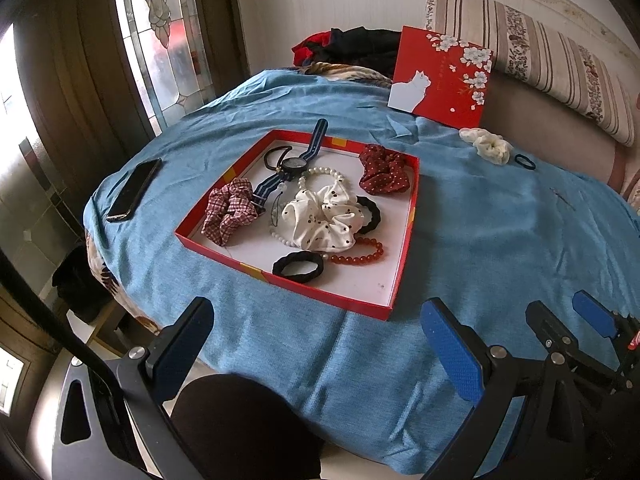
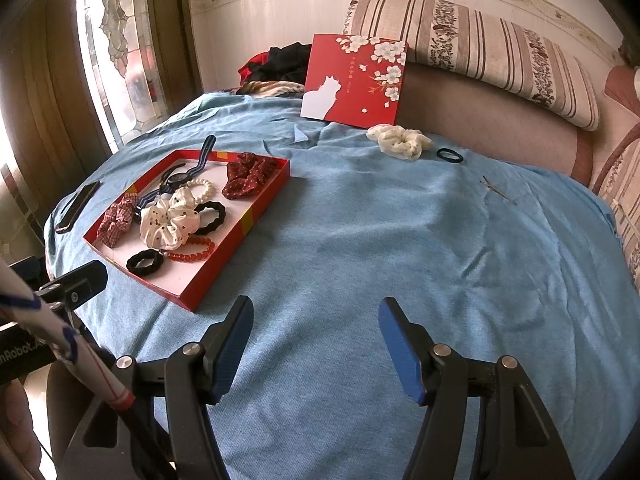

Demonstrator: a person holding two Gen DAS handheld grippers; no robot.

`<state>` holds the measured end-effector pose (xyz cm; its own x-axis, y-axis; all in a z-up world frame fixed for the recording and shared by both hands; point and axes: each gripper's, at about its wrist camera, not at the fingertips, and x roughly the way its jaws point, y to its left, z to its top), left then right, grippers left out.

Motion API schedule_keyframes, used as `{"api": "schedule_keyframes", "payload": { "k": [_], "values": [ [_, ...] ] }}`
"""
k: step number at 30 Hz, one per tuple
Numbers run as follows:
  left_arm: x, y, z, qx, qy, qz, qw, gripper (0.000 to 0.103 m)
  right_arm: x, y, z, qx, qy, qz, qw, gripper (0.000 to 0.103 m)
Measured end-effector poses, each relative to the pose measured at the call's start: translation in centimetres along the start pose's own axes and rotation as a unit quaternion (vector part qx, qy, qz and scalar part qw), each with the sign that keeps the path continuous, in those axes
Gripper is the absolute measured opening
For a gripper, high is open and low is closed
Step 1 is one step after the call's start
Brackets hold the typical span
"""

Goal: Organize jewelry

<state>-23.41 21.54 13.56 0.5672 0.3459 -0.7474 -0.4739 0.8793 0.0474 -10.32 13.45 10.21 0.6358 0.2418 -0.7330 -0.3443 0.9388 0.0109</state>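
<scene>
I hold both grippers back, left gripper (image 1: 316, 320) and right gripper (image 2: 316, 320) spread wide and empty | red tray (image 2: 244, 220) collects most pieces | cream scrunchie (image 2: 400, 140), black hair tie (image 2: 450, 155), maybe a pin stay outside.

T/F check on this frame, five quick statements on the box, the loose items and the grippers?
1. The red box holds a watch. True.
2. The phone lies inside the box. False: it lies on the blue cloth, beside the box.
3. A cream scrunchie and a thin dark hair tie lie outside the box, near the red lid. True.
4. The right gripper holds a bead bracelet. False: its fingers stand apart with nothing between them; the red bead bracelet is in the box.
5. The left gripper is open and empty. True.
</scene>
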Motion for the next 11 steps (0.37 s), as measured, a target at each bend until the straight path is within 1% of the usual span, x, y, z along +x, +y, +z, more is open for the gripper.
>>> {"api": "schedule_keyframes", "payload": {
  "k": [6,11],
  "values": [
    [-0.3,-0.3,0.3,0.009,-0.003,-0.003,0.9999,0.103,-0.3,-0.3,-0.1,0.008,-0.003,-0.002,1.000,0.070],
    [-0.9,-0.7,0.5,0.017,-0.009,-0.002,0.9998,0.103,-0.6,-1.4,-0.5,0.024,-0.006,-0.006,1.000,0.071]
  ]
}}
